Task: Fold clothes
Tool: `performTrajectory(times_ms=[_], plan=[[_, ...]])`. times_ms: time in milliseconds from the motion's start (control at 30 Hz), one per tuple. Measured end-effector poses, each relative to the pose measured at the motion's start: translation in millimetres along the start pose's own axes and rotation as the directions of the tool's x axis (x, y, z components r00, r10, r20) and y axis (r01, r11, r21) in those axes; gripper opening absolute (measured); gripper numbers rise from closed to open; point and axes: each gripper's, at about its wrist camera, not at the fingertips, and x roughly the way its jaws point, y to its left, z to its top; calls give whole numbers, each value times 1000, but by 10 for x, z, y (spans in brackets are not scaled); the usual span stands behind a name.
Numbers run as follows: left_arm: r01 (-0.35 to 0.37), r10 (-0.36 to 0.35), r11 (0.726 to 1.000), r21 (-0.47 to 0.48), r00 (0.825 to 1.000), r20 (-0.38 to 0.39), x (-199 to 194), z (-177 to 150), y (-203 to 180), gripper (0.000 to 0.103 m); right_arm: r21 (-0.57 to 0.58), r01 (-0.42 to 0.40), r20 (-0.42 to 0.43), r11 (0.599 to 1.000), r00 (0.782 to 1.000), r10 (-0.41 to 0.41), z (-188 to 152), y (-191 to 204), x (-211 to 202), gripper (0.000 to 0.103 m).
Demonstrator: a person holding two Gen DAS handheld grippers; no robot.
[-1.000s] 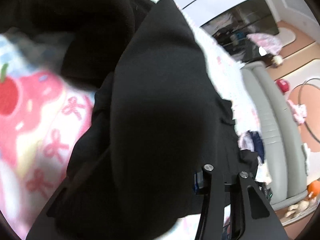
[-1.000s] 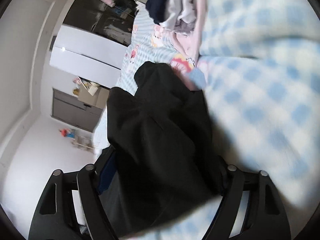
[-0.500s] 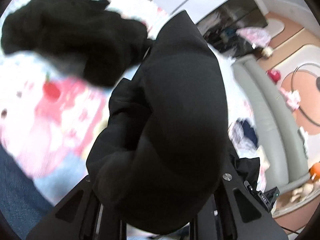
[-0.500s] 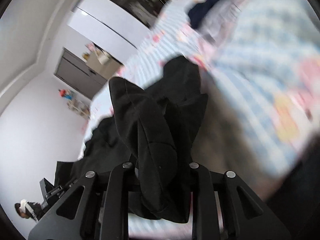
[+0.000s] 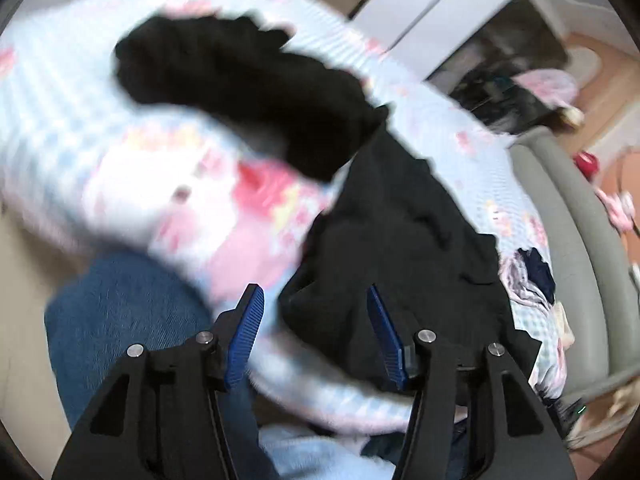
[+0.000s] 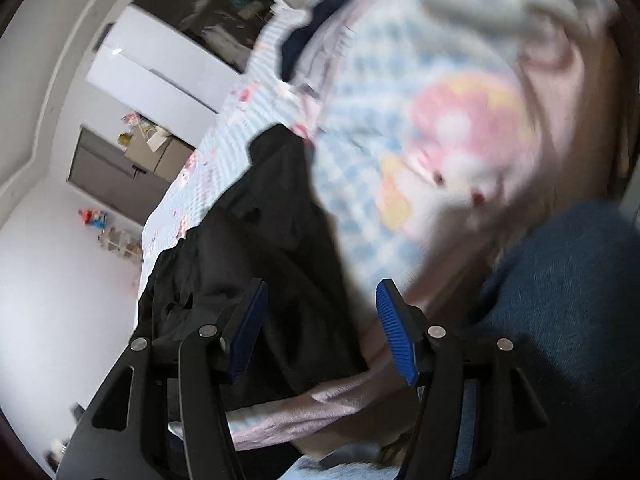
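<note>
Black fabric dominates both views: the black garment (image 5: pixel 392 232) lies crumpled on the bed (image 5: pixel 80 92), on a bedspread checked in pale blue with pink cartoon prints. From my remote station I read the left claw (image 5: pixel 316 328) as open, its blue ribbed pads (image 5: pixel 246 332) spread wide with nothing between them; the garment's near edge sits just beyond the fingertips, and I cannot tell whether the right-hand pad touches it. One part of the garment (image 5: pixel 240 84) stretches away toward the far side of the bed (motion blur softens its outline). In the right wrist view the right claw (image 6: pixel 320 324) is likewise open and empty, with the same garment (image 6: pixel 256 248) lying ahead of its left finger. A denim-clad leg (image 6: pixel 560 300) of the person appears at the bed's near edge. A pile of other clothes (image 5: pixel 528 280) rests near the bed's grey padded footboard (image 5: pixel 576 256). White cabinets (image 6: pixel 152 72) stand along the wall beyond.
</note>
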Motion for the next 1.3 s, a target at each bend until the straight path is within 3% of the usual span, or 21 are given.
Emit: performTrajectory(times_ms=[67,167,233,300,367,433,467,500,600,733,900,933,1033,1100,1133,1300], plan=[[8,-8,991,136,1000,0,125,19,-284,55,-116,-17,-1,993,1000,17,13,290,67,59],[-24,24,944,328,1000,4,386,60,-656,55,-332,-39,-33,942,999,29,-47,812,269,59],[-54,69,940,337,997,-32,585,134,-788,55,-447,-48,-56,893,998,25,-88,1110,429,59],[-95,103,943,320,995,-9,591,205,-770,55,-481,-29,-82,876,997,-12,-131,1227,686,57],[-129,132,952,279,991,8,553,273,-564,55,-466,15,-114,885,990,-77,-136,1112,899,54],[-172,174,956,238,985,13,535,329,-334,55,-432,66,-145,899,979,-142,-119,896,1060,32],[-207,210,951,229,978,11,541,350,-231,55,-415,83,-147,906,977,-157,-99,775,1076,13],[-242,246,944,224,969,10,539,375,-129,55,-398,101,-150,912,973,-173,-78,654,1092,0],[-241,233,942,234,971,60,434,368,-151,55,-351,128,-135,928,973,-186,6,428,1013,0],[-221,192,941,255,972,135,275,344,-241,55,-345,148,-94,927,977,-191,77,428,815,0],[-199,136,938,283,964,227,76,314,-353,56,-352,134,-46,926,986,-161,145,558,490,27],[-195,124,937,289,962,245,36,308,-375,57,-369,135,-38,920,986,-160,139,600,449,28],[-190,132,933,305,971,199,197,266,-376,57,-376,107,-43,920,990,-133,89,683,420,40],[-187,142,930,316,977,159,331,236,-370,57,-360,29,-119,933,990,-76,32,648,572,51],[-185,147,929,321,979,138,398,221,-367,57,-360,10,-149,933,986,-69,-16,639,640,52],[-174,172,921,348,984,37,732,146,-353,56,-429,61,-238,901,955,-178,-347,639,895,44]])
